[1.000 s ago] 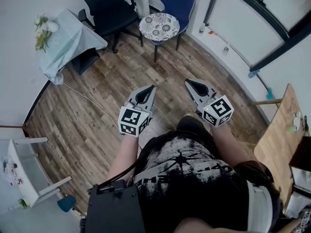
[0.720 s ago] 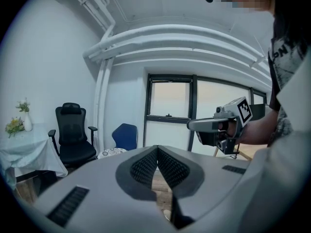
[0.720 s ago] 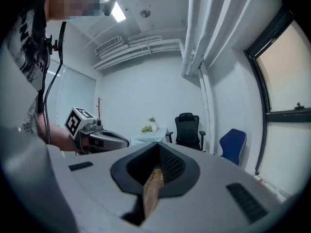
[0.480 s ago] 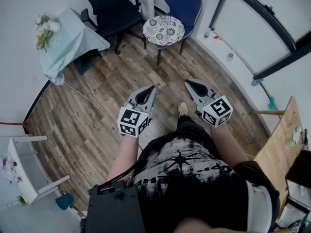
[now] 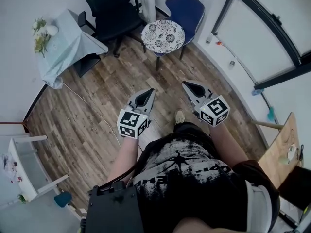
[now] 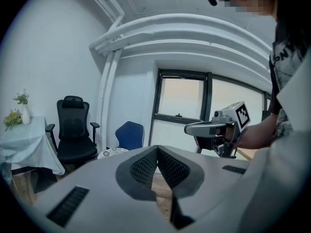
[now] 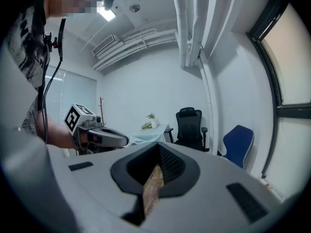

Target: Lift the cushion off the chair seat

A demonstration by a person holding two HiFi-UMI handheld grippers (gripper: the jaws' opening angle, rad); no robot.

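Cushion (image 5: 163, 35), round and patterned, is seen on the blue chair (image 5: 187, 6) seat, well apart from both claws. Closed and empty are the left claw (image 5: 149, 91) and right claw (image 5: 186, 84). The approach should be finished and the jaws opened before the cushion edge is gripped.

No readable text anywhere; lettering on person's shirt (image 5: 192, 164) too blurred.

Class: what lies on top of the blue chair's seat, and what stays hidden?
A round patterned cushion lies on the seat of the blue chair. It covers the seat, so the surface beneath cannot be seen; the backrest shows behind it.
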